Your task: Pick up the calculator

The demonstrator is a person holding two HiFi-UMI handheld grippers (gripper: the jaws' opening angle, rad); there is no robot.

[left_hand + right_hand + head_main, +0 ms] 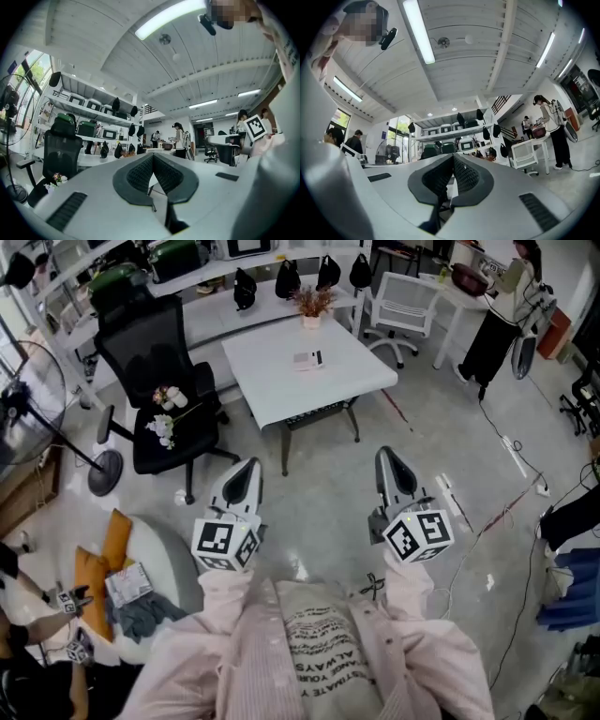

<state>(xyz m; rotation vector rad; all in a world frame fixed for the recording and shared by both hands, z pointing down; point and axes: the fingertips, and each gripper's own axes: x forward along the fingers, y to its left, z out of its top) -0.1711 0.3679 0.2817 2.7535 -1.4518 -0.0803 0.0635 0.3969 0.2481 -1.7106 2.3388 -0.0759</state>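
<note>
To the left of the left gripper [246, 470], whose jaws are closed on nothing, a black mesh office chair [141, 348] bearing pale flowers [164, 423] is set beside the white square surface [272, 385]. The small flat pale calculator [307, 359] is seen lying near that surface's middle, well ahead of both grippers and between them, its long axis seemingly across the view, with a potted dried plant [311, 304] beyond it. The jaws of the right gripper [388, 460] are likewise closed and empty, and neither gripper is judged clearly nearer.

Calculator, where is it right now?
In the head view, the calculator lies on the white table, just this side of the little potted plant, with the black chair to its left.
</note>
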